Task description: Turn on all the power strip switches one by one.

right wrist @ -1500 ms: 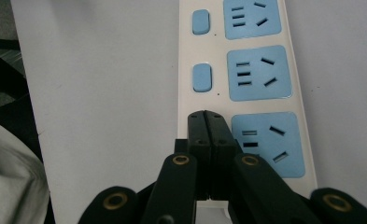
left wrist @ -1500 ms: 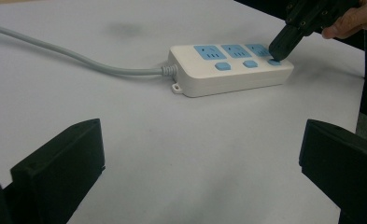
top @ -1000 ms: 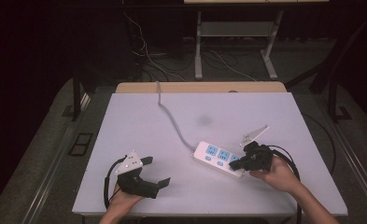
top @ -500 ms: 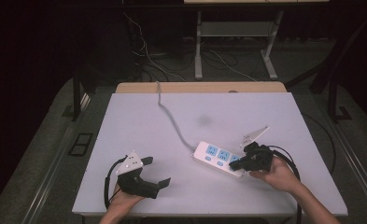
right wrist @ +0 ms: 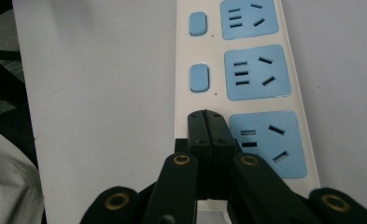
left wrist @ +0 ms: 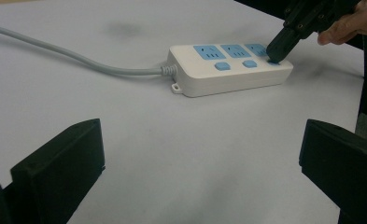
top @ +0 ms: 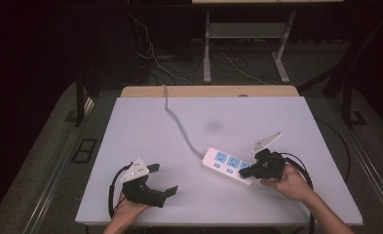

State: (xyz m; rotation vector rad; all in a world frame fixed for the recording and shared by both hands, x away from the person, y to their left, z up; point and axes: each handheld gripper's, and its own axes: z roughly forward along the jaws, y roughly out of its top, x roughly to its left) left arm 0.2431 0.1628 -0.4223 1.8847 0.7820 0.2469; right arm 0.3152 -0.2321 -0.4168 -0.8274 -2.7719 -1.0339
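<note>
Right tool (top: 246, 171) clenched empty, tip pressing the last blue switch button on the white plastic three-socket power strip (top: 228, 165), lying at about 4 o'clock on the pale grey counter (top: 145, 126). Left tool (top: 162, 179) released, idle at 7 o'clock. Step in hand, by judgement: toggling that switch. Next: lifting off, then shifting to the neighbouring button (right wrist: 199, 78).

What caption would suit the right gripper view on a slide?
Shut right gripper tips on the third switch spot of a white power strip, beside its blue sockets.
</note>
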